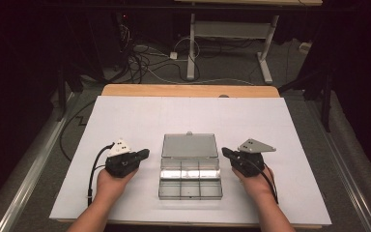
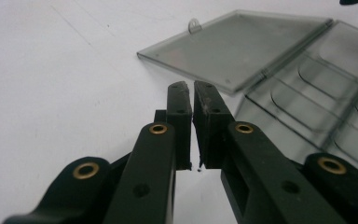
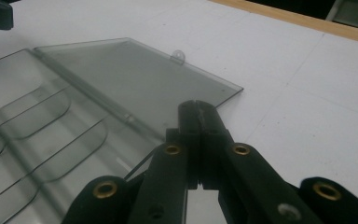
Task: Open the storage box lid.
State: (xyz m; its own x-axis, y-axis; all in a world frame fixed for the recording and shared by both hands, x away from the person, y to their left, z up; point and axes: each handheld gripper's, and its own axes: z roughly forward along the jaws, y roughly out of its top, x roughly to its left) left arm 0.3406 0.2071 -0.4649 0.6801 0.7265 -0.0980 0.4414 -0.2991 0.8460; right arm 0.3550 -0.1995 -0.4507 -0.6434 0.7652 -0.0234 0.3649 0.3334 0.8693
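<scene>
A clear plastic compartment box (image 1: 190,182) lies opened flat on the white table top, its lid (image 1: 189,145) folded back on the far side. Its compartments look empty. My left gripper (image 1: 146,153) sits just left of the lid, pointing right at it, with its jaws together and nothing between them. My right gripper (image 1: 224,152) mirrors it at the lid's right edge, shut and empty. In the left gripper view the left gripper (image 2: 193,86) stands short of the lid's corner (image 2: 242,46). In the right gripper view the right gripper (image 3: 199,105) is close above the lid (image 3: 135,74) near its hinge.
The white board (image 1: 125,116) covers a wooden table whose far edge (image 1: 188,90) shows behind it. Beyond the table stand a white desk frame (image 1: 191,43) and loose cables (image 1: 140,58) on the floor. Metal rails run along both sides.
</scene>
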